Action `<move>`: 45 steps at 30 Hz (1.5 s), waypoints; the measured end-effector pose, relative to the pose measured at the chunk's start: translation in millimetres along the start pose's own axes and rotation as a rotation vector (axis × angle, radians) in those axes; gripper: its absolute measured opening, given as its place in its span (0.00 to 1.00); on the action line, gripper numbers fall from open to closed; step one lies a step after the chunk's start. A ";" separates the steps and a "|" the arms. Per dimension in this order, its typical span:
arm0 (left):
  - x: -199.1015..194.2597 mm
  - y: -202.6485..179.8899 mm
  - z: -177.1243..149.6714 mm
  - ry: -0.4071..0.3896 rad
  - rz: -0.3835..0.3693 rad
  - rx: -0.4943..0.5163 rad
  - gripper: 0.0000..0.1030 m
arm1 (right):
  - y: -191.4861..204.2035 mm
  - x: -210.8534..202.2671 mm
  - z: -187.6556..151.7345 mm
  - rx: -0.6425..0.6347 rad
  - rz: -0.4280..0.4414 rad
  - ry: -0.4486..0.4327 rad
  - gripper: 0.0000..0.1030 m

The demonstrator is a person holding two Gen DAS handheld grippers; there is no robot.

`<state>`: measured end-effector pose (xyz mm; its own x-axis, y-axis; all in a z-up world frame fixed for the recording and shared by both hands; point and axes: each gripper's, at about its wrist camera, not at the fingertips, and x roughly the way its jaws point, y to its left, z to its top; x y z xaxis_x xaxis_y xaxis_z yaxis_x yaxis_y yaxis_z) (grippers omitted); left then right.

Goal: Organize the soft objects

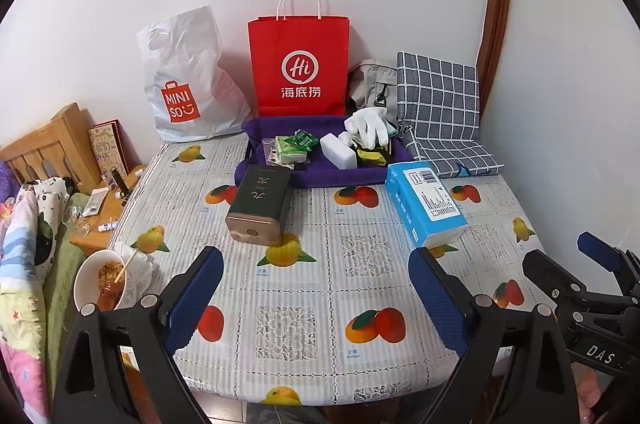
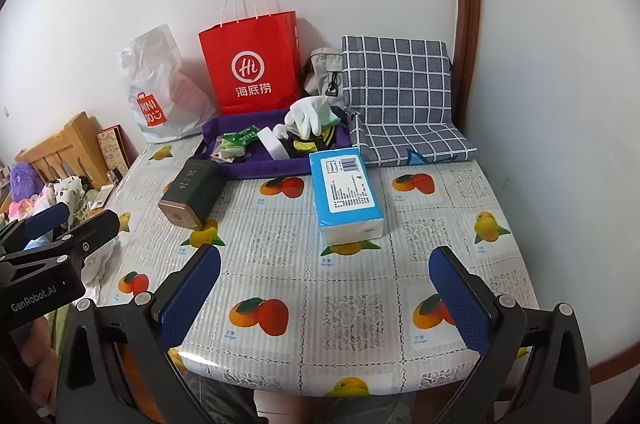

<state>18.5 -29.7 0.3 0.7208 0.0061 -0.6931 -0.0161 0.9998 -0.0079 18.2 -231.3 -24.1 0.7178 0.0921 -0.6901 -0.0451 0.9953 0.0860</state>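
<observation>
Two grippers low in frame, both spread wide, holding nothing: left gripper [image 1: 316,298], right gripper [image 2: 326,298], over the near edge of the fruit-print table [image 1: 360,304]. Mid-frame: dark tin [image 1: 260,203] on its side, blue tissue pack [image 2: 346,195] right of it. Behind, centre: purple tray [image 1: 320,175] with white glove [image 1: 368,127], yellow sock [image 1: 370,155], green packets [image 1: 294,147]. Upper frame by the wall: red bag [image 1: 298,63], checked cushion [image 1: 438,95].

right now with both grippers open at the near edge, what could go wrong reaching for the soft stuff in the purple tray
The dark tin lies on its side right in front of the purple tray, so a straight reach could knock it. The blue tissue pack crowds the right approach. The white gloves sit piled on other items and might drag them out.
</observation>
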 end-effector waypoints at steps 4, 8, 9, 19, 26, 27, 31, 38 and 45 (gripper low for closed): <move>0.3 0.2 0.1 0.000 -0.001 0.001 0.91 | 1.0 -1.0 -0.7 -0.001 0.000 -0.001 1.00; -0.7 0.6 -0.6 0.000 -0.002 0.000 0.91 | 1.2 -0.9 -0.6 -0.002 -0.001 0.000 1.00; 0.1 0.7 -0.1 0.000 -0.003 0.002 0.91 | 1.2 -0.9 -0.6 -0.002 -0.001 0.000 1.00; -0.5 0.3 -0.3 -0.001 -0.002 0.000 0.91 | 1.7 -1.6 -0.6 -0.002 -0.002 -0.002 1.00; -1.1 0.3 -0.6 -0.001 -0.001 0.001 0.91 | 2.4 -2.3 0.5 -0.003 -0.001 -0.001 1.00; -0.5 -0.2 -0.2 -0.001 0.000 0.000 0.91 | 2.4 -2.5 0.6 -0.003 -0.002 -0.001 1.00; -0.8 -0.5 -0.4 -0.001 0.001 -0.002 0.91 | 2.8 -2.5 0.5 -0.003 -0.001 -0.002 1.00; -1.0 0.3 -0.2 -0.001 0.000 -0.002 0.91 | 3.7 -3.0 0.8 -0.005 0.000 -0.003 1.00; -1.6 1.5 0.2 -0.002 0.000 0.000 0.91 | 4.3 -2.6 3.2 -0.013 0.003 -0.005 1.00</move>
<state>17.5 -28.2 1.6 0.7224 0.0062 -0.6915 -0.0163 0.9998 -0.0081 18.4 -227.3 -19.7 0.7209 0.0949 -0.6866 -0.0559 0.9953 0.0788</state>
